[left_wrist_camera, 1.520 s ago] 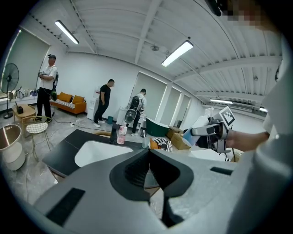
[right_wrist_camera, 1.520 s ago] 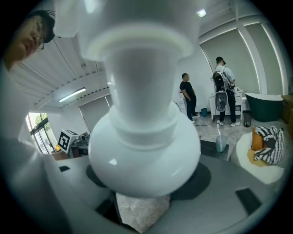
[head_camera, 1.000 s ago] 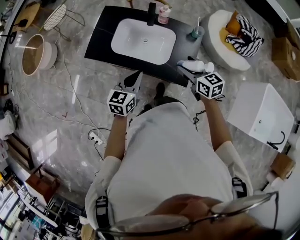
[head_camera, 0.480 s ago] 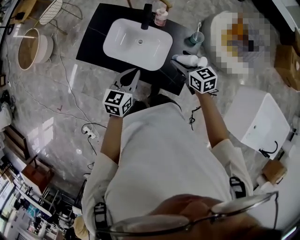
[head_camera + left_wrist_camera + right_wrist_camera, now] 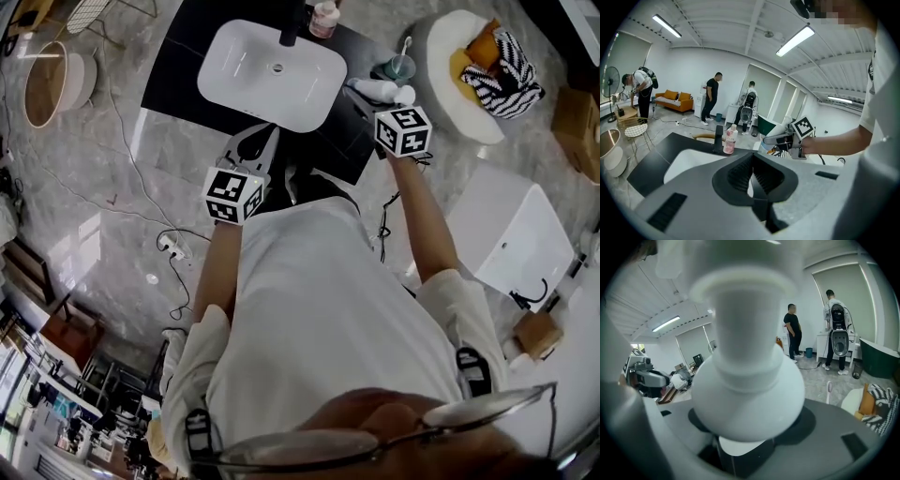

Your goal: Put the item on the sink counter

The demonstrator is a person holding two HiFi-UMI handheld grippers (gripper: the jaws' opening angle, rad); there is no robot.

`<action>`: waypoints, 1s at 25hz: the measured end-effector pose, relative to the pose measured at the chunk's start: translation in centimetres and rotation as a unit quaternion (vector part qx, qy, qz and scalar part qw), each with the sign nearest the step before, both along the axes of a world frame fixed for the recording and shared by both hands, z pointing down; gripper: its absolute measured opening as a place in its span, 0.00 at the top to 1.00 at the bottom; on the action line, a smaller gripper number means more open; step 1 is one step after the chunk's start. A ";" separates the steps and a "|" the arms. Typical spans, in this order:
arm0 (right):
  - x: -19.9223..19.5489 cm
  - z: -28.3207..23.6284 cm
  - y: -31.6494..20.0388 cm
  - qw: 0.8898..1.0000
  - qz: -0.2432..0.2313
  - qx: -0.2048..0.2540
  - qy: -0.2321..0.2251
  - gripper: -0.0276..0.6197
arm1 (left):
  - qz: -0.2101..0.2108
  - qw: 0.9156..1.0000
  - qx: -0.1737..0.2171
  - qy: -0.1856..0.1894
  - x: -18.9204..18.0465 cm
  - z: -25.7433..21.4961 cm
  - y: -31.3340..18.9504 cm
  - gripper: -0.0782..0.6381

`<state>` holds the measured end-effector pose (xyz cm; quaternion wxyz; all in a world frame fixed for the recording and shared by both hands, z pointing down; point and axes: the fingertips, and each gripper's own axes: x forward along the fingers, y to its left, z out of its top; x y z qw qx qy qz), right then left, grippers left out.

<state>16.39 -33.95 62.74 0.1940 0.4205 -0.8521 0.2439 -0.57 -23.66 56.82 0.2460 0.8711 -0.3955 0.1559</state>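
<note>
The right gripper (image 5: 373,101) holds the white bottle (image 5: 380,90) in its fingers, lying sideways over the black tabletop (image 5: 178,66) right of the basin (image 5: 272,70), probably to set it down there, while the left gripper (image 5: 255,150), fingers together and empty, hangs near the front edge.

The bottle (image 5: 745,380) looks like smooth, glossy white plastic. The basin (image 5: 272,61) is glossy white, set in a dark matt table (image 5: 173,66). The floor (image 5: 103,159) at 9 o'clock is polished grey stone. The left tongs (image 5: 752,174) are matt grey, with ribbed black pads (image 5: 739,173).
</note>
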 end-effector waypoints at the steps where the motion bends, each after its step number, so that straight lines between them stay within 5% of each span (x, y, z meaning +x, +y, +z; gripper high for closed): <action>1: 0.1 0.4 -0.5 1.000 0.007 0.000 0.004 0.47 | 0.002 1.000 -0.001 0.000 0.0 0.2 -0.3 0.88; 25: 1.6 14.3 -11.6 0.984 0.143 -0.052 0.094 0.47 | 0.098 0.995 -0.036 0.006 -1.0 6.6 -12.2 0.88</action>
